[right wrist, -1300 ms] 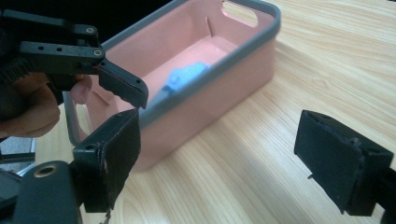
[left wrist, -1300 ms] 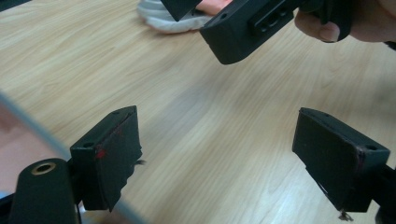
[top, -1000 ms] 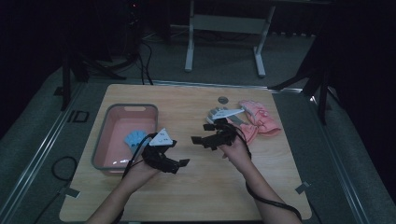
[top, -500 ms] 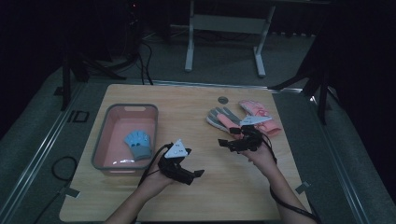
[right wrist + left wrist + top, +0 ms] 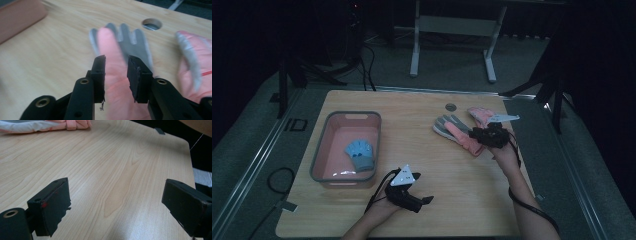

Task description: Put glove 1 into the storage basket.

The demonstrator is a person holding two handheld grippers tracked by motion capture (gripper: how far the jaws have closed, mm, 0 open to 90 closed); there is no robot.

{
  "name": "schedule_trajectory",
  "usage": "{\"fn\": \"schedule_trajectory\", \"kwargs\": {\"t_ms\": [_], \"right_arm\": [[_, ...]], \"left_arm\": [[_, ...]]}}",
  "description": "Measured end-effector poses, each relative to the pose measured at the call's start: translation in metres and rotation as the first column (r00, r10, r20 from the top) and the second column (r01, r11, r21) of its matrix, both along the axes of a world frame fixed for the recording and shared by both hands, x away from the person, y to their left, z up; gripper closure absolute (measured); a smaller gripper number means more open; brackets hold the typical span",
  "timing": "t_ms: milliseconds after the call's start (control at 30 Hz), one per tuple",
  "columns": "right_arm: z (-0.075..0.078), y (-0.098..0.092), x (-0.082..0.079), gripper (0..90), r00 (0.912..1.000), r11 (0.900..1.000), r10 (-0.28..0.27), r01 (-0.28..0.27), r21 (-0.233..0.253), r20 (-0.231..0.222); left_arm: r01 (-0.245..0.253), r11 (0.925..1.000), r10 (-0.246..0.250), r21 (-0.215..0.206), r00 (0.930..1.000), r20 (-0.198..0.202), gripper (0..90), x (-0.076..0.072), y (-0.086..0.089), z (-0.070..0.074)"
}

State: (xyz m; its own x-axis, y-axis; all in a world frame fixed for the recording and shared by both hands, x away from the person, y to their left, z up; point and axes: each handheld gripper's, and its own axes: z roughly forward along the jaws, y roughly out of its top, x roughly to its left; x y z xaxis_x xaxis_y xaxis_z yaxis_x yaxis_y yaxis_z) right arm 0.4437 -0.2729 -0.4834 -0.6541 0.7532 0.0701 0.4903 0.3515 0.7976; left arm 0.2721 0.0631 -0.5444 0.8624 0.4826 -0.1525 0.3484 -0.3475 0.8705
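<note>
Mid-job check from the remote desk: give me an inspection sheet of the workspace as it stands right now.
Surface: light wooden table, round grommet hole near its far edge.
Job's things: pink plastic bin holding a blue knit glove; grey-and-pink work glove lying flat on the table, a second pink glove beside it.
Clutter: nothing seen.
Grippers: left gripper open above bare wood; right gripper with jaws part-closed over the grey-and-pink work glove, contact unclear through blur.
Cables: black cable trailing along the right forearm.
Surroundings: dark room, grey floor, metal stand behind the table.
</note>
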Motion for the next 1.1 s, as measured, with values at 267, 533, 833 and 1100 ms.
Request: {"fn": "schedule_trajectory", "kwargs": {"t_ms": [267,533,833,1100], "right_arm": [[-0.013,0.008,0.039,64.9,0.9990,0.998,0.018,-0.020,-0.064,-0.040],[-0.039,0.022,0.062,61.6,0.9965,0.987,0.013,-0.026,-0.160,-0.082],[-0.048,0.032,0.057,83.3,0.9983,0.965,0.029,-0.041,-0.259,-0.051],[-0.021,0.042,0.027,87.6,0.9879,0.989,-0.111,0.099,-0.110,-0.108]], "left_arm": [[-0.006,0.9983,0.004,0.058,0.9994,0.035,7.3,-0.008,0.000,-0.007],[0.004,0.9988,-0.005,0.049,0.9998,0.019,7.3,-0.013,0.002,-0.010],[-0.012,0.9990,0.011,0.043,0.9999,0.009,7.3,-0.011,0.005,-0.012],[-0.030,0.9996,0.030,0.000,0.9987,0.040,7.3,-0.012,0.008,-0.007]]}}
